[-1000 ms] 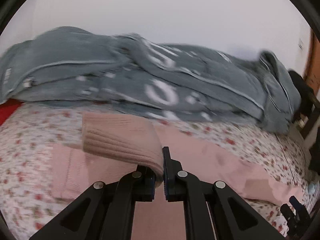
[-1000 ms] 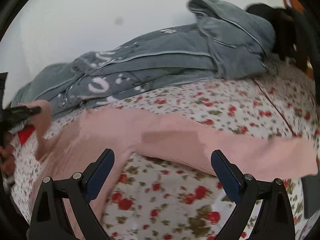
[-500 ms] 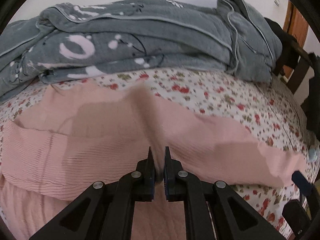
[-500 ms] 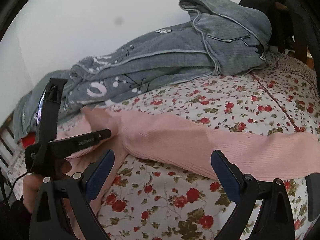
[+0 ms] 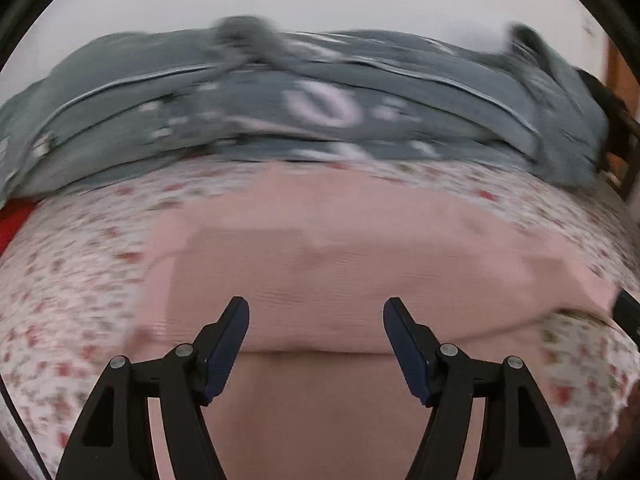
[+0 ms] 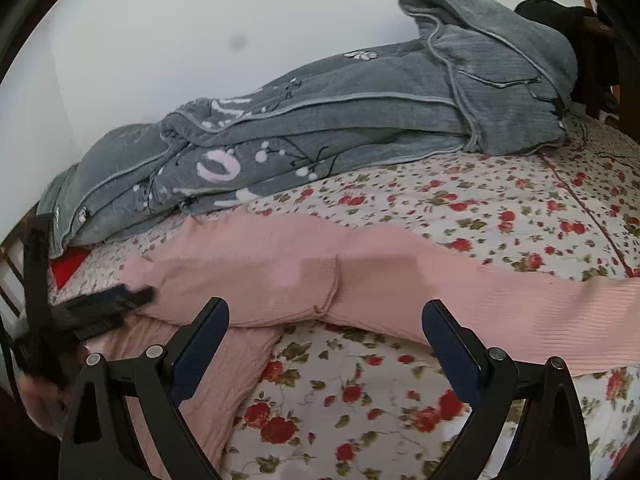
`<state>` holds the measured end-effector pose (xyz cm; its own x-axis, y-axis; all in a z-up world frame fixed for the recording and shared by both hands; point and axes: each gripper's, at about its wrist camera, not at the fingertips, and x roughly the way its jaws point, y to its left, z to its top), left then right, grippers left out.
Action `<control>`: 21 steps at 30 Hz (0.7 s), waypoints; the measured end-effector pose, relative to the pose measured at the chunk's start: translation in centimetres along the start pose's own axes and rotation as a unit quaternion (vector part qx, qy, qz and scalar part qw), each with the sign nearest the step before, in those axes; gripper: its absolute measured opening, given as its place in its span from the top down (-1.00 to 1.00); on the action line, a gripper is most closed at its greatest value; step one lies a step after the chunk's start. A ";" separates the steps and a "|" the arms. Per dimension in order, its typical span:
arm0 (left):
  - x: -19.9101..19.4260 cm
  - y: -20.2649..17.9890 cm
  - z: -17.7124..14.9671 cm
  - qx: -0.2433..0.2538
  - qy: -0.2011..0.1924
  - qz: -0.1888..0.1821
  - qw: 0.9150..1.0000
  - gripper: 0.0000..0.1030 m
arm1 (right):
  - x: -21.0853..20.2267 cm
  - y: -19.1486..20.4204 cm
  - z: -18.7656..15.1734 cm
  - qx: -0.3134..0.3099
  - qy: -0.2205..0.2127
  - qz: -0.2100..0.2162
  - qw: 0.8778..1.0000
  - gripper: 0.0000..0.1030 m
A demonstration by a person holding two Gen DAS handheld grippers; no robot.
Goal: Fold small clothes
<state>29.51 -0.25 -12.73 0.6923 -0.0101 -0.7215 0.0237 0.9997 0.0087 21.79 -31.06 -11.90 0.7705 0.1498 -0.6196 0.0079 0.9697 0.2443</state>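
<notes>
A pink ribbed knit garment (image 5: 340,264) lies on the floral bed sheet, with one sleeve folded across its body. My left gripper (image 5: 316,340) is open and empty just above the garment's near fold. In the right wrist view the same garment (image 6: 280,276) stretches across the bed, its other sleeve (image 6: 540,316) running out to the right. My right gripper (image 6: 326,344) is open and empty over the sheet, just in front of the garment. The left gripper (image 6: 104,304) shows at the left edge of that view, by the garment's left side.
A folded grey quilt (image 6: 340,120) lies along the back of the bed against the white wall, and also shows in the left wrist view (image 5: 320,116). A dark wooden chair (image 6: 592,40) stands at the far right. A red item (image 6: 68,268) lies at the bed's left edge.
My left gripper, shut on the pink sleeve earlier, has let it go and opened wide. The sleeve now lies folded across the garment. My right gripper has stayed open.
</notes>
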 end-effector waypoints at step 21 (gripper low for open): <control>4.7 13.7 -0.4 -0.084 0.010 0.039 0.996 0.87 | 2.7 1.0 -1.2 -0.022 -0.004 -0.040 0.999 -0.87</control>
<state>32.81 13.43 -16.27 0.6729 0.0663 -0.7368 -0.1520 0.9871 -0.0500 23.13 -29.40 -14.21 0.7730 0.0702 -0.6305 0.0424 0.9859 0.1618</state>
